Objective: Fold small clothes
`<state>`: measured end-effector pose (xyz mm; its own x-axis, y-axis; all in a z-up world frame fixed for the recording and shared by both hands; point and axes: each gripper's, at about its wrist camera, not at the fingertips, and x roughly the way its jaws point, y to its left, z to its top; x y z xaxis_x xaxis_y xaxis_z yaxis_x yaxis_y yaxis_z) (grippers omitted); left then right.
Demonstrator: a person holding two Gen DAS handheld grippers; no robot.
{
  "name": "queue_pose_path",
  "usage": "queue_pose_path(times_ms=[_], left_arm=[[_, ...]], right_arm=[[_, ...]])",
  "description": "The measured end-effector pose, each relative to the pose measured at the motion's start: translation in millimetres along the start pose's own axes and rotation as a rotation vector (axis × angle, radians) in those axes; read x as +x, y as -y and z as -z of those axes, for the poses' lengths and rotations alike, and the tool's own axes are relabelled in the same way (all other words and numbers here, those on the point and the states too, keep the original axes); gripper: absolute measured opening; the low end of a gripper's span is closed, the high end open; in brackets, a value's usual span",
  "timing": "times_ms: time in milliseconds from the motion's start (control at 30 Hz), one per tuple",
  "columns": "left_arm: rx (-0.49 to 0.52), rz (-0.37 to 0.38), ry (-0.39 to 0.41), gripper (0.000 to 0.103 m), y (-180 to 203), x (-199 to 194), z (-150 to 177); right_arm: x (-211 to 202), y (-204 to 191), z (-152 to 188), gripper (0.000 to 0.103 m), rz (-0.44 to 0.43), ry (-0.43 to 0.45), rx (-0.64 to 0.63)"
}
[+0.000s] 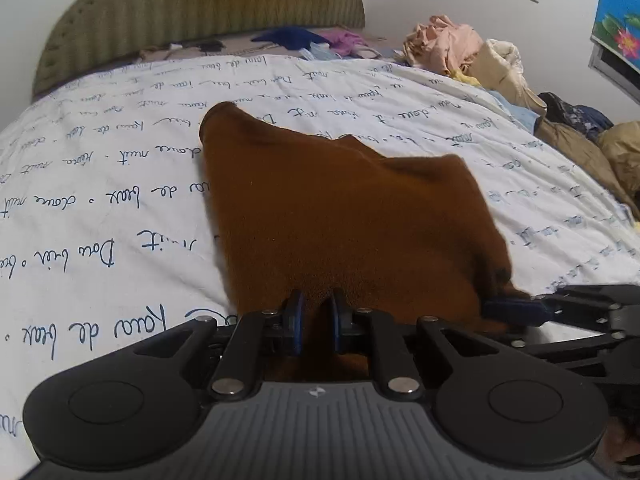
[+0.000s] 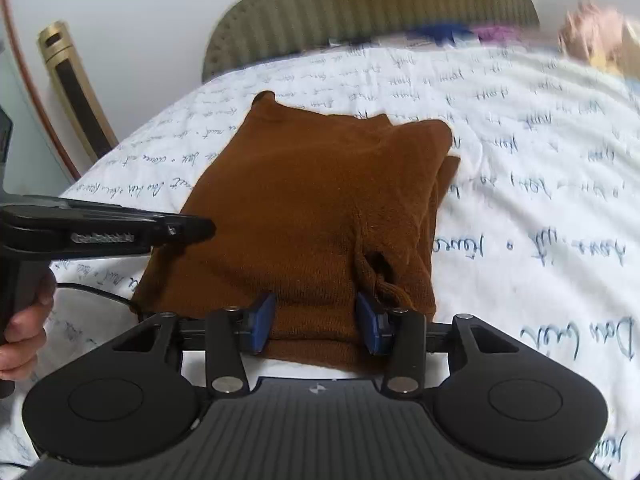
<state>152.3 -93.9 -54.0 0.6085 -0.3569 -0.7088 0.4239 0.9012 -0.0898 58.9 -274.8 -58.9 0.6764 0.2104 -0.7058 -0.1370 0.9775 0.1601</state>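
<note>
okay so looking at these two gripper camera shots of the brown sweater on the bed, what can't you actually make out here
- Left wrist view: the brown sweater's near edge, behind the left gripper, whose jaws pinch it.
- Right wrist view: the clothes pile at the far right is blurred.
- Right wrist view: the sweater's near hem under the right gripper, jaws apart; contact unclear.
- Both views: the quilt's writing, too small farther off.

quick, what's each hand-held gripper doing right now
Left hand-held gripper: shut on the brown garment.
Right hand-held gripper: open, pads apart either side of the garment's near edge.
</note>
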Motion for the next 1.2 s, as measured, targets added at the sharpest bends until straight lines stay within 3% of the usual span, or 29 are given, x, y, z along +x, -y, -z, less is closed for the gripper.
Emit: queue_pose_path(times_ms=[100, 200, 267, 300, 400, 433, 533, 767, 900, 1033, 1200], left_arm=[[-0.069, 0.017, -0.017, 0.014, -8, -4, -7], [-0.102, 0.025, -0.021, 0.015, -14, -13, -11], [-0.086, -0.007, -0.011, 0.020, -11, -21, -8], [-0.080, -0.025, -0.009, 0.027, -9, -24, -6], [-0.049, -0.110, -0.003, 0.063, -2, -31, 1], [-0.044, -0.130, 0.009, 0.064, 0, -33, 3], [-0.035, -0.168, -0.006, 0.064, 3, -33, 9], [-0.085, -0.232, 0.011, 0.064, 4, -53, 18], [-0.105, -0.240, 0.029, 0.064, 10, -74, 24], [-0.102, -0.249, 0.030, 0.064, 11, -87, 31], [-0.126, -0.261, 0.014, 0.065, -1, -88, 36]], right_arm=[[-9, 3, -9, 0.048, -0.021, -0.003, 0.055], [-34, 5, -13, 0.051, -0.041, 0.072, 0.081], [-43, 0, -15, 0.066, -0.009, 0.100, 0.049], [-42, 1, -18, 0.067, 0.011, 0.106, 0.037], [-32, 7, -19, 0.067, 0.023, 0.077, 0.048], [-27, 8, -15, 0.067, 0.030, 0.065, 0.054], [-5, 14, -1, 0.067, 0.065, 0.009, 0.057], [-44, -10, 0, 0.067, 0.075, 0.138, 0.087], [-63, -42, 6, 0.074, 0.040, 0.193, 0.061], [-65, -61, 12, 0.074, 0.057, 0.193, 0.018], [-63, -56, 15, 0.075, 0.083, 0.183, 0.048]])
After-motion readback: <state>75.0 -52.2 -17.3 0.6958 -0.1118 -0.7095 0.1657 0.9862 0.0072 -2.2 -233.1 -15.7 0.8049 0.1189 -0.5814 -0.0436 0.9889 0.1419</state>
